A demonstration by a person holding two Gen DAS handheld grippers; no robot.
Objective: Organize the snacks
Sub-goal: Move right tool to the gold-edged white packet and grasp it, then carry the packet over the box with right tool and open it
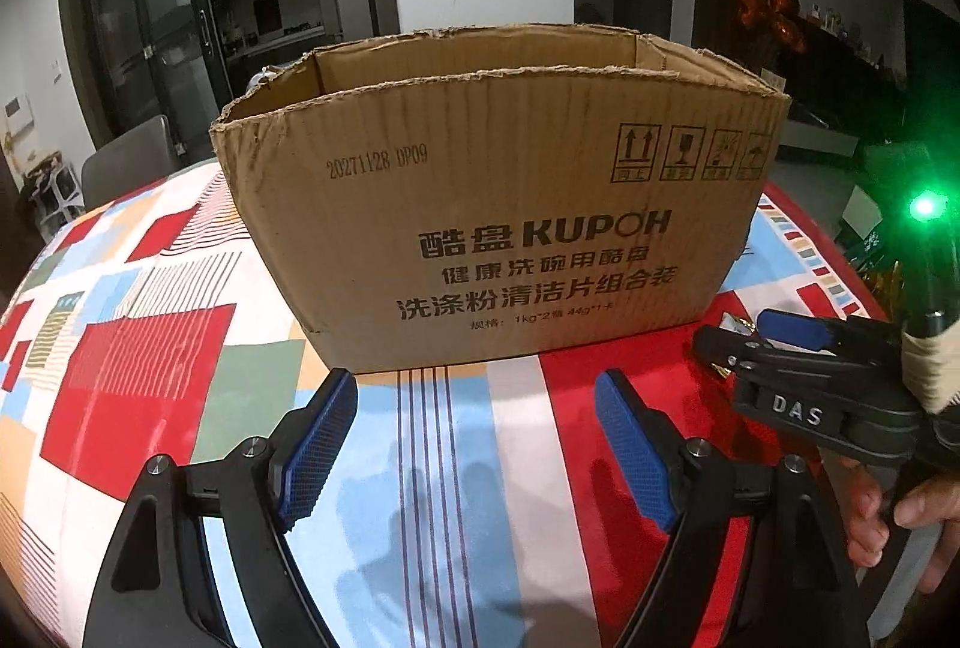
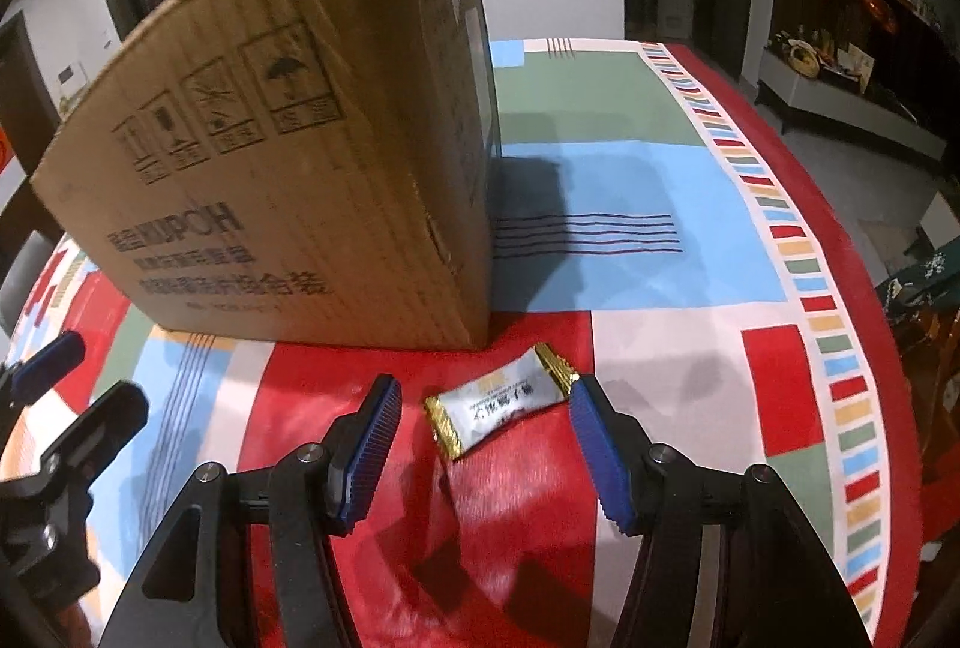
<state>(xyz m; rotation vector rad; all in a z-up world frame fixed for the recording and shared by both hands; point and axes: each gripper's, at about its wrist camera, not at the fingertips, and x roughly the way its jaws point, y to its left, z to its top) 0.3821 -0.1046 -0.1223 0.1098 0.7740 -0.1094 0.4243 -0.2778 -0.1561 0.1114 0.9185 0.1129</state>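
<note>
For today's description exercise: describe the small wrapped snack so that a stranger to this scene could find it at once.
Start at the open cardboard box on the patchwork tablecloth. Near the box's front right corner, on a red patch, lies the snack, between the open right gripper fingers. It is the only silver packet, with crimped gold ends.

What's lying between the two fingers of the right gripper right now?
A silver snack packet with gold ends lies on the tablecloth, between the open fingers of the right gripper, just before the cardboard box. The right wrist view shows it.
</note>
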